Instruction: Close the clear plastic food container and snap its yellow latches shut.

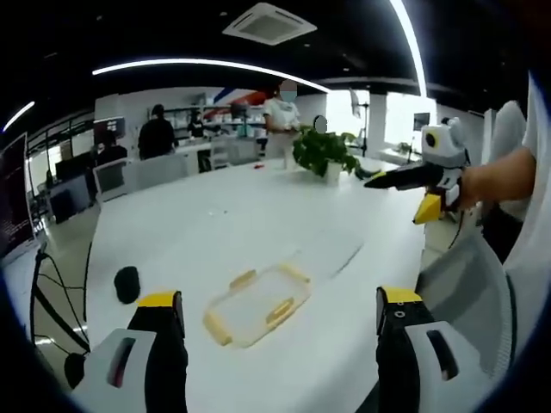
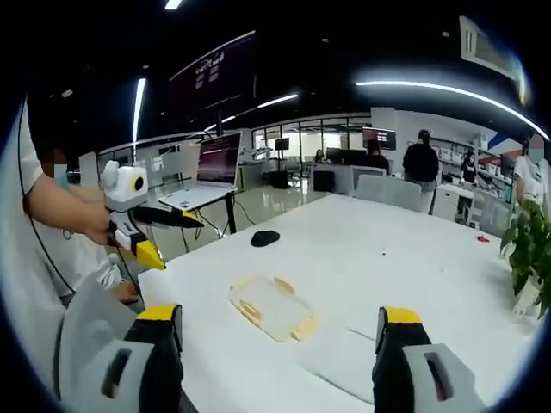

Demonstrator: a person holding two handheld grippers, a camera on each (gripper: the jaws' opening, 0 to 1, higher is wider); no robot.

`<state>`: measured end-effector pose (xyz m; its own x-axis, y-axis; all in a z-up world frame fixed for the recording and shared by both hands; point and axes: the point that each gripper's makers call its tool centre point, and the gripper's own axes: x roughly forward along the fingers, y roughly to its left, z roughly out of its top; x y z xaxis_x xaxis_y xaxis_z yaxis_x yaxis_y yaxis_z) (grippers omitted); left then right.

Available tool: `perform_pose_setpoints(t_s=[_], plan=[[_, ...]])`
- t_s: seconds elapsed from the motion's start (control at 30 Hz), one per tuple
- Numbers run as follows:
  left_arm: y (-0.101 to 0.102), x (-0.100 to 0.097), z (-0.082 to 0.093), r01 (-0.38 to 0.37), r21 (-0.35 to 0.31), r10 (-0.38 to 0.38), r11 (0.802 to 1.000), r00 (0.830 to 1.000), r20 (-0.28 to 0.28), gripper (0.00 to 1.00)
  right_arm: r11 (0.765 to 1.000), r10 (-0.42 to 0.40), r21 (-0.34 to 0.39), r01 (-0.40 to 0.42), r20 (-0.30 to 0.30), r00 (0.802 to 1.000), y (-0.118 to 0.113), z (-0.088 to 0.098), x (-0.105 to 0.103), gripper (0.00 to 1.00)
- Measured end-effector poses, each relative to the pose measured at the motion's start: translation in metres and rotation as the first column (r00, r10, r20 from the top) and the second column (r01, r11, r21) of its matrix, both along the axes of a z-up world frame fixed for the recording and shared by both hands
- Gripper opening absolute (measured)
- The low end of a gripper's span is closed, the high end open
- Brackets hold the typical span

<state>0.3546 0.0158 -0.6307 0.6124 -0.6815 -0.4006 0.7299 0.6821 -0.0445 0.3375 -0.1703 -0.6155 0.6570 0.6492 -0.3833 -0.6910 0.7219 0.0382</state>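
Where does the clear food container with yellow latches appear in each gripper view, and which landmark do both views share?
Left gripper view: the container lies on the white table, low centre, between that view's own jaws.
Right gripper view: the container lies just below centre, on the table's near part.
Shared landmark: the potted plant, at the right edge in the right gripper view.

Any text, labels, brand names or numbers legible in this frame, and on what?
None can be read.
Hanging screen: pale lines of text, too small and blurred.
Laptop screen: lit, content blurred.
Dark monitor: faint lines, illegible.
Food container: no label visible.
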Motion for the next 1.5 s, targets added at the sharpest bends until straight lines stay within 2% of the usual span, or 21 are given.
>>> perform_pose_setpoints(t_s=[0.1,0.33,0.43,0.57,0.67,0.8,1.0,1.17,1.23,1.5], plan=[[-0.001,0.000,-0.002,0.023,0.020,-0.023,1.000,1.000,0.004,0.91,1.000,0.005,0.017,-0.005,-0.002,1.000,0.002,0.002,0.005,0.95],[-0.004,0.001,-0.005,0.088,0.047,-0.088,0.995,0.996,0.003,0.88,0.999,0.041,-0.028,-0.040,0.007,0.999,0.005,-0.001,0.011,0.94],[-0.006,0.002,-0.005,0.103,0.033,-0.103,0.994,0.995,-0.004,0.89,0.998,0.059,-0.036,-0.058,0.005,0.998,0.007,-0.002,0.013,0.95],[-0.007,0.005,-0.009,0.130,0.066,-0.130,0.989,0.991,-0.004,0.88,0.995,0.085,-0.060,-0.084,0.007,0.996,0.010,-0.005,0.016,0.95],[-0.006,0.010,-0.011,0.149,0.085,-0.149,0.985,0.989,-0.005,0.88,0.987,0.125,-0.101,-0.124,0.000,0.992,0.014,-0.011,0.017,0.95],[-0.008,0.011,-0.012,0.175,0.079,-0.174,0.981,0.985,-0.023,0.88,0.981,0.151,-0.119,-0.151,-0.008,0.989,0.019,-0.016,0.020,0.95],[-0.009,0.009,-0.018,0.240,0.137,-0.239,0.961,0.971,-0.026,0.87,0.977,0.169,-0.130,-0.169,-0.010,0.986,0.023,-0.018,0.026,0.94],[-0.008,0.011,-0.023,0.267,0.151,-0.264,0.952,0.964,-0.043,0.87,0.969,0.196,-0.148,-0.197,-0.019,0.980,0.026,-0.021,0.029,0.94],[-0.008,0.012,-0.024,0.272,0.148,-0.267,0.951,0.962,-0.051,0.87,0.963,0.211,-0.166,-0.213,-0.025,0.977,0.027,-0.024,0.029,0.93],[-0.004,0.017,-0.035,0.329,0.220,-0.321,0.919,0.944,-0.072,0.84,0.935,0.272,-0.222,-0.277,-0.054,0.961,0.034,-0.037,0.033,0.90]])
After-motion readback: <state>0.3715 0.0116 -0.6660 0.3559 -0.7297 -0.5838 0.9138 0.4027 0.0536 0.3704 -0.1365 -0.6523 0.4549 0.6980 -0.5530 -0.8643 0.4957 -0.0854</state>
